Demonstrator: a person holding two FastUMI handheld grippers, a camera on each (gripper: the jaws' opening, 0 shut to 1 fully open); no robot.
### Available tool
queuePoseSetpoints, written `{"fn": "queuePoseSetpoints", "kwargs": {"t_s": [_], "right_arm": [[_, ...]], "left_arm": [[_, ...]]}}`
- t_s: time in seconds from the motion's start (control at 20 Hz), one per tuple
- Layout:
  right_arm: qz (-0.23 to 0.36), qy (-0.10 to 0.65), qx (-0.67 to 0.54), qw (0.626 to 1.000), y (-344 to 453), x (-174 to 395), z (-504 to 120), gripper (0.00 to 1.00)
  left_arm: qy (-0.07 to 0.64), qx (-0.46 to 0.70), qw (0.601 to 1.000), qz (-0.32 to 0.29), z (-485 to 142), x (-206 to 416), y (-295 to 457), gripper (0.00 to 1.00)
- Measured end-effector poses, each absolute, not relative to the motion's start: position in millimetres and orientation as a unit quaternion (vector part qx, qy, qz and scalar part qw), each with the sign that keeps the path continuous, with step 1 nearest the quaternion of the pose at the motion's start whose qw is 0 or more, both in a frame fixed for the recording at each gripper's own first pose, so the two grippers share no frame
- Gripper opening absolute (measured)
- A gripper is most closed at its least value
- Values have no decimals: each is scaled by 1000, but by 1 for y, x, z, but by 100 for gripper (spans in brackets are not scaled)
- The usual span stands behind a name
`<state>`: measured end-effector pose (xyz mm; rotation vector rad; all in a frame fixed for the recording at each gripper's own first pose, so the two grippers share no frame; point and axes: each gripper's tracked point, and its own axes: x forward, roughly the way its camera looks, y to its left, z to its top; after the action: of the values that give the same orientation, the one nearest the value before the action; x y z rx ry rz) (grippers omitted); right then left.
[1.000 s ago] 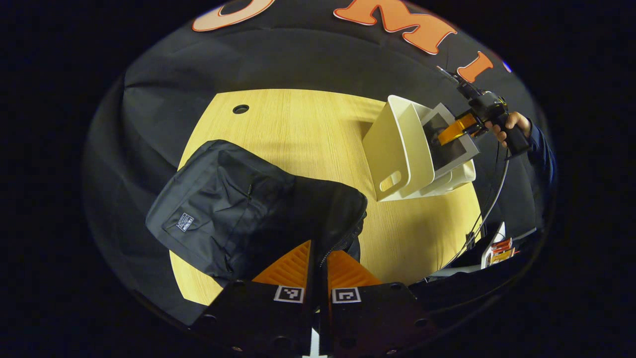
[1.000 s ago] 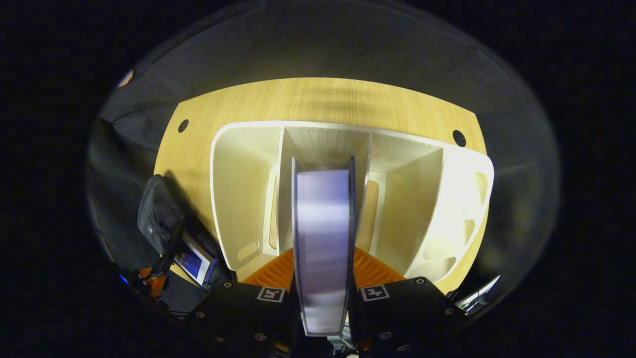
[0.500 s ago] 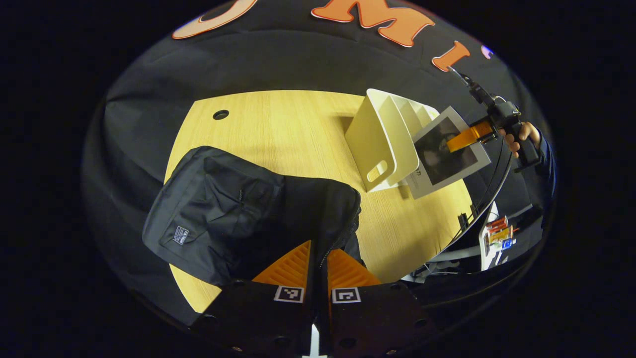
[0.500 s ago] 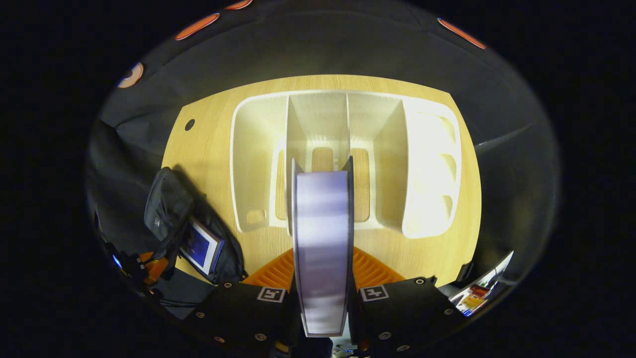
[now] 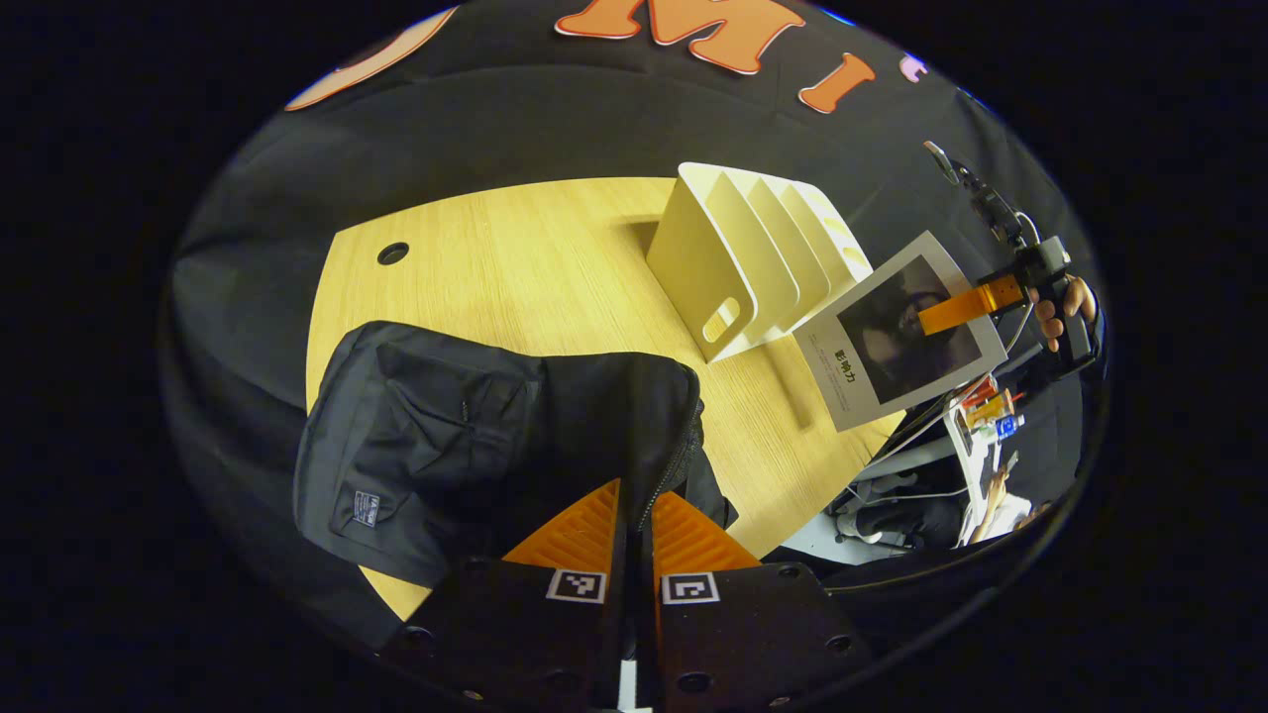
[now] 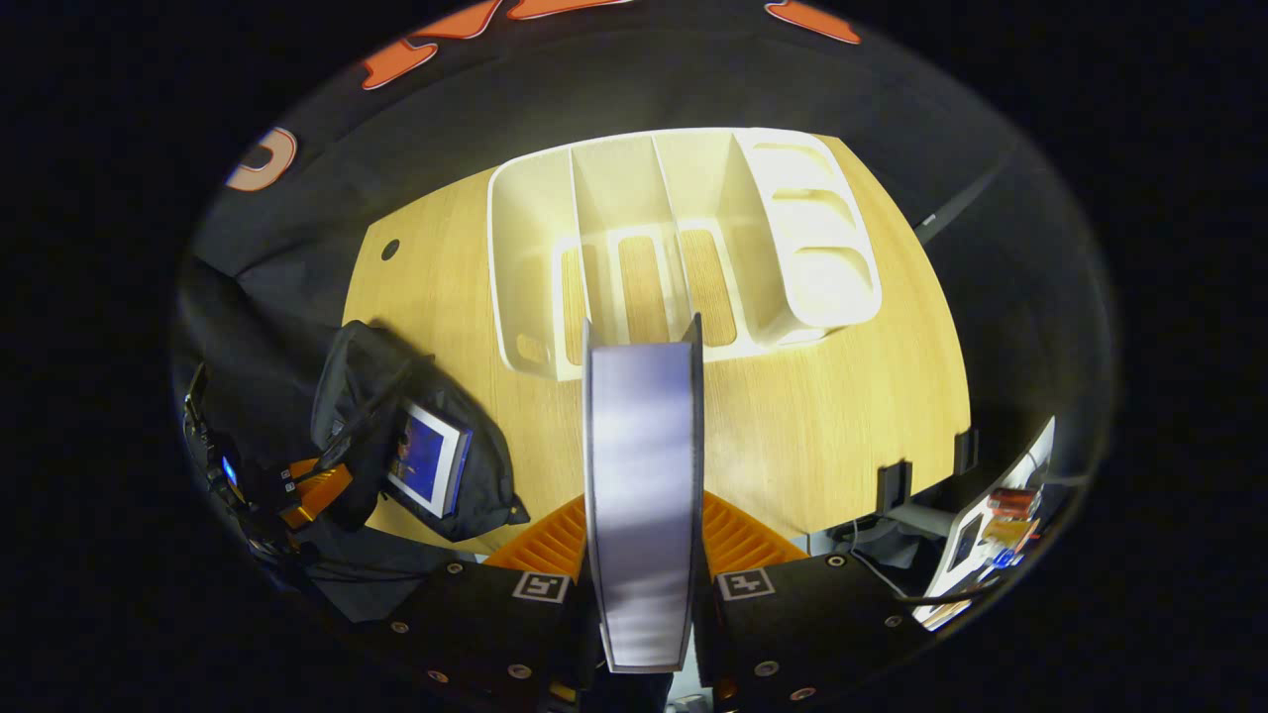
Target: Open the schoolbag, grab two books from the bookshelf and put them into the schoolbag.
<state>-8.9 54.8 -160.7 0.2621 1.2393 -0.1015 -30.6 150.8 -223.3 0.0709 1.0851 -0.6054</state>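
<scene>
My left gripper [image 5: 634,492] is shut on the zipper edge of the black schoolbag [image 5: 466,436], which lies on the wooden table [image 5: 515,257]. The white bookshelf [image 5: 733,257] stands behind it. In the right gripper view, my right gripper [image 6: 644,503] is shut on a grey-covered book [image 6: 642,465], seen edge-on and held in the air in front of the bookshelf [image 6: 684,228], whose slots hold nothing. The left gripper view shows that book [image 5: 897,332] to the right of the shelf, pinched by the right gripper [image 5: 956,309]. A blue-covered book [image 6: 426,465] sits in the schoolbag [image 6: 357,396], held open by the left gripper [image 6: 307,490].
The table [image 6: 842,416] has a round cable hole [image 5: 392,254] at its far left corner. A black clamp [image 6: 897,485] and cables sit at its right edge. Beyond that edge lie small coloured items [image 5: 986,411]. A hand [image 5: 1065,307] grips the right gripper's handle.
My right gripper has drawn the grey book back, out of the bookshelf, and the shelf now lies farther off. The left gripper still holds the bag's edge, and its view has swung right.
</scene>
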Motion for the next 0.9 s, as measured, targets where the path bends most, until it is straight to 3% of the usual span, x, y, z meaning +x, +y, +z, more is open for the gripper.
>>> {"fn": "queuePoseSetpoints", "kwargs": {"t_s": [0.5, 0.9], "right_arm": [[-8, 526, 218, 822, 115, -52, -155, 39], [70, 489, 289, 820, 185, -46, -160, 39]], "left_arm": [[493, 84, 804, -322, -208, -30, 167, 6], [483, 95, 817, -299, -186, -15, 188, 7]]}}
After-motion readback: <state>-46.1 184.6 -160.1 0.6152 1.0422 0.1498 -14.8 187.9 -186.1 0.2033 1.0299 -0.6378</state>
